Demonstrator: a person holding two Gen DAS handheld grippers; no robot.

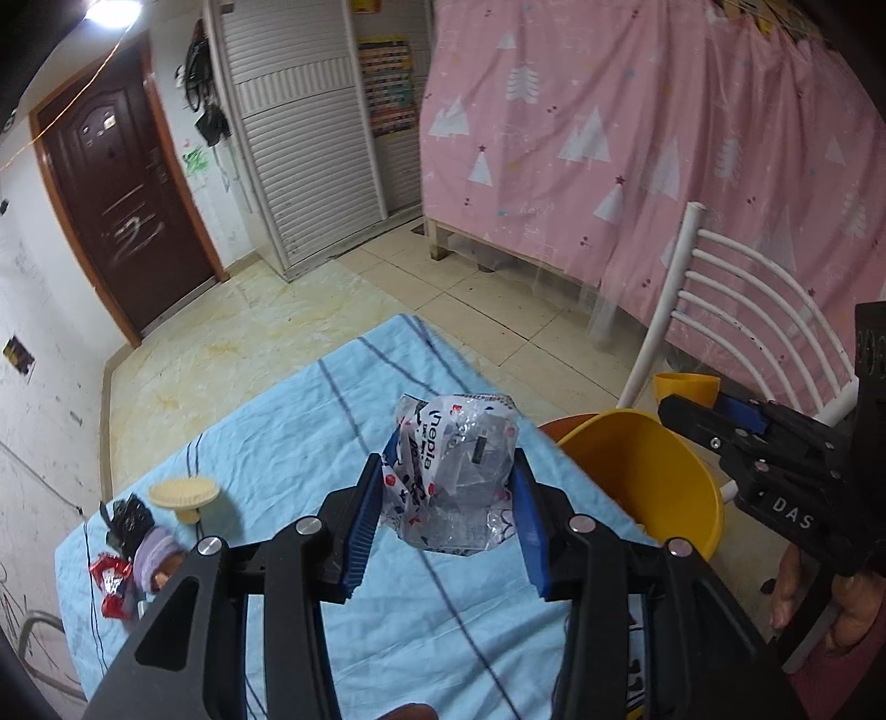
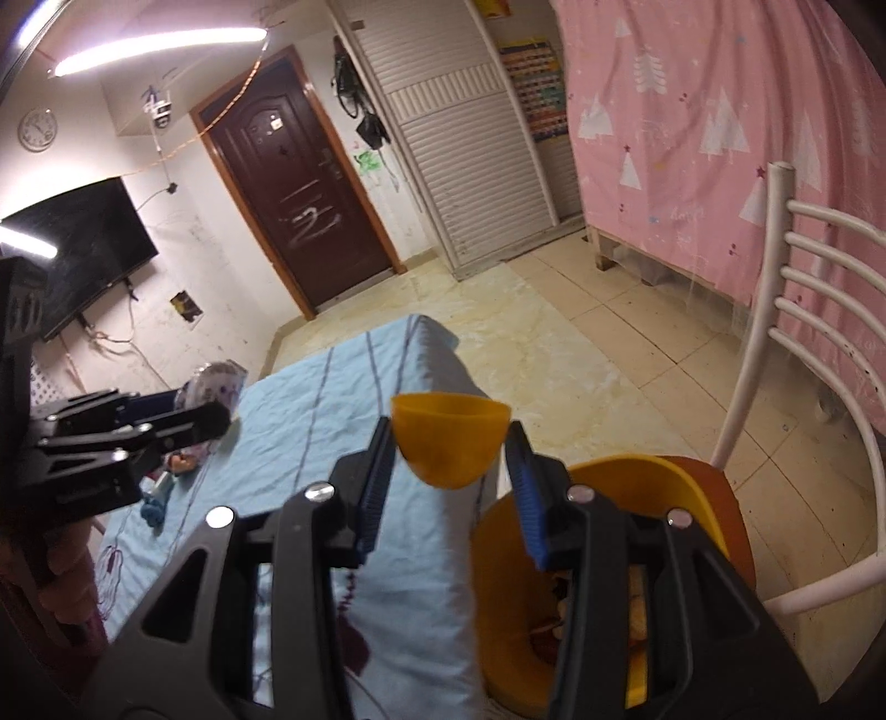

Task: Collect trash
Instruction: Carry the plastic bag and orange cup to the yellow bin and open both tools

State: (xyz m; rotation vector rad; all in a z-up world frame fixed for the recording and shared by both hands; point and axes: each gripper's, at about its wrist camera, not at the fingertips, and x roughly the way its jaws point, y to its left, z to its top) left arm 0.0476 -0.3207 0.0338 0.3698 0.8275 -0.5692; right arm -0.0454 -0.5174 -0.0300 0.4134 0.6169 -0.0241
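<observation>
At frame centre, your left tongs clench the crumpled plastic wrapper; right tongs grip a small yellow cup. Yellow bin sits lower right; the wrapper's slick film may slip free short of it.

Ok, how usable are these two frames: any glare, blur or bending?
Left wrist view: ceiling lamp blown out, fisheye bends the door, the wrapper in the left gripper reads fairly sharp. Right wrist view: strip light smears into a streak, the chair bows, the small yellow cup in the right gripper is clear.
</observation>
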